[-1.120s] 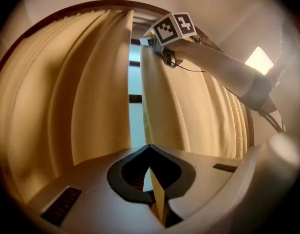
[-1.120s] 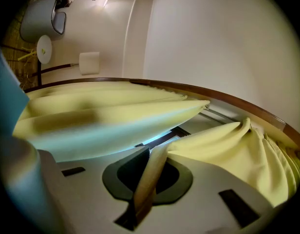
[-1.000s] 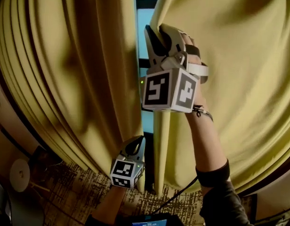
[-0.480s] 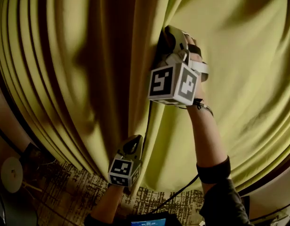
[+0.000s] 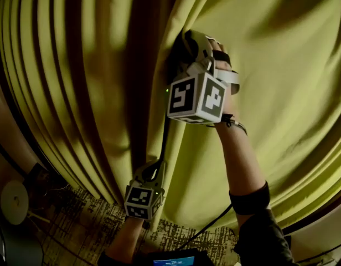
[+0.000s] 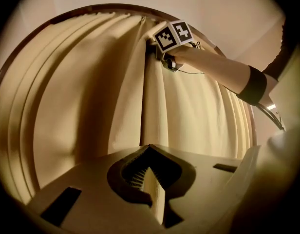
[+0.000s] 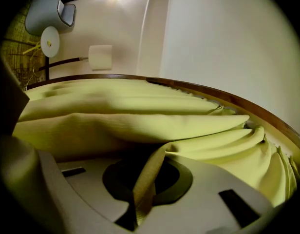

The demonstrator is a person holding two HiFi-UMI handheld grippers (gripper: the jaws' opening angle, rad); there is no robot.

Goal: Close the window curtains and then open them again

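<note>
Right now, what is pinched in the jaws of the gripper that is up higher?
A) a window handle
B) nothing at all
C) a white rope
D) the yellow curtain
D: in the right gripper view, a fold of the yellow curtain runs down between the jaws of the right gripper, which are shut on the cloth.

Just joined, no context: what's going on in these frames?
A person holds a gripper in each hand. The left gripper, low down, and the right gripper, higher up, are each shut on a fold of the yellow curtains where the two panels meet. No window shows between them in the head view.
</note>
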